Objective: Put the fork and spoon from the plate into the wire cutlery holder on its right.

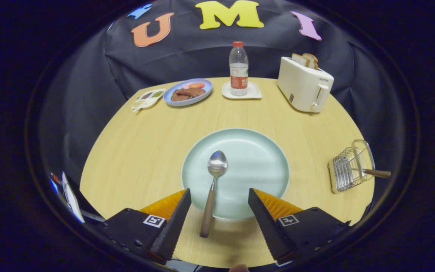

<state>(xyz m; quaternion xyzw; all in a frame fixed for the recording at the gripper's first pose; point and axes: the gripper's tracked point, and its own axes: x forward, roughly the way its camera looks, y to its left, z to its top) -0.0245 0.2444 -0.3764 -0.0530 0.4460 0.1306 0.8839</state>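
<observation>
A spoon (212, 186) with a wooden handle lies on the pale green plate (255, 158), bowl toward the plate's middle, handle hanging over the near rim onto the table. My gripper (219, 198) is open above the plate's near edge, its two black fingers (176, 219) standing on either side of the spoon's handle without touching it. The wire cutlery holder (347, 168) stands to the right of the plate, with a wooden handle (378, 173) sticking out of it to the right, which looks like the fork's.
At the back of the round wooden table (142, 151) stand a white toaster (305, 84) with bread, a water bottle (238, 68) on a white coaster, a blue plate of food (188, 92) and a small white dish (148, 99).
</observation>
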